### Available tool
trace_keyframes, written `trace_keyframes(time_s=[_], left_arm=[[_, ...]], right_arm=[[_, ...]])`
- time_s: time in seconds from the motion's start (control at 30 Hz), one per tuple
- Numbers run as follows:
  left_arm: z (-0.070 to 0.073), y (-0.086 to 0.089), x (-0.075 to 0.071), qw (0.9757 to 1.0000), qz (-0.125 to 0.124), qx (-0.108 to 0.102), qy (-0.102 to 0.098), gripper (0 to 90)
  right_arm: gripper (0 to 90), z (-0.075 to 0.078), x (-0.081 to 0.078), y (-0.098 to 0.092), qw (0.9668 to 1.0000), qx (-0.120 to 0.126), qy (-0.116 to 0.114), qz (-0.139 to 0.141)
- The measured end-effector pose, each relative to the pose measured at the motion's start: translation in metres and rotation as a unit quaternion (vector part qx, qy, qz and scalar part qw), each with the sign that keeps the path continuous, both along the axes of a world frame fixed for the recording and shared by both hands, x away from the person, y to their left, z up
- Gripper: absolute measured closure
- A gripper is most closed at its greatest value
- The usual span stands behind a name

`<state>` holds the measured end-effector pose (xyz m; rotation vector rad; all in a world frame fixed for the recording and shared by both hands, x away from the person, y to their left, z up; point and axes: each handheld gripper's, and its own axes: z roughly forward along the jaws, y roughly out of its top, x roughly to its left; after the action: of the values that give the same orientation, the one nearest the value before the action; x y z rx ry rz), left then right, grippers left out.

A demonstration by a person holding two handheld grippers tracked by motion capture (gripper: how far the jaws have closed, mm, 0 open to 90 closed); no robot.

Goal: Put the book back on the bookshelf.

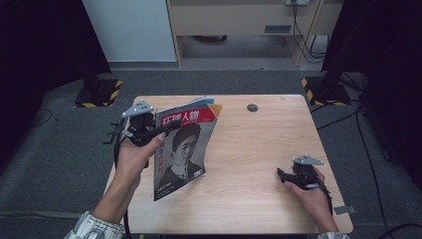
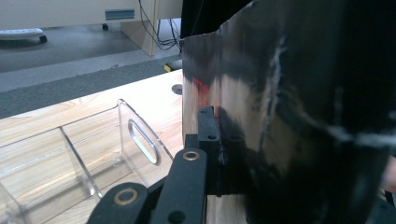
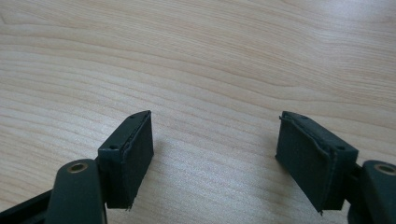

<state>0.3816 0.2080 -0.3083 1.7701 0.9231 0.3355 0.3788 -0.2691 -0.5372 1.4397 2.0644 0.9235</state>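
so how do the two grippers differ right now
The left gripper is shut on the magazine and holds it up off the table; the right gripper is open with nothing between its jaws. The left one sits raised at the table's left side, while the right one rests low on the wood at the right. Both are black, hand-held, with a grey plate on top.

Magazine (image 1: 185, 147) upright at table's (image 1: 259, 164) left, left tool (image 1: 149, 130) beside it, right tool (image 1: 291, 177) well apart at right
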Motion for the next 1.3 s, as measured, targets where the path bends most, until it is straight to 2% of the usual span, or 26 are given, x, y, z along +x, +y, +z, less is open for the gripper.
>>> trace_keyframes(time_s=[0.53, 1.3], left_arm=[[0.006, 0.021, -0.005, 0.9999, 0.016, 0.006, -0.002, 86.2], [0.006, 0.045, -0.010, 0.9993, 0.037, 0.009, -0.003, 86.2]], right_arm=[[27.3, 0.000, 0.000, 0.000, 1.0000, 0.000, 0.000, 0.000], [27.4, 0.000, 0.000, 0.000, 1.0000, 0.000, 0.000, 0.000]])
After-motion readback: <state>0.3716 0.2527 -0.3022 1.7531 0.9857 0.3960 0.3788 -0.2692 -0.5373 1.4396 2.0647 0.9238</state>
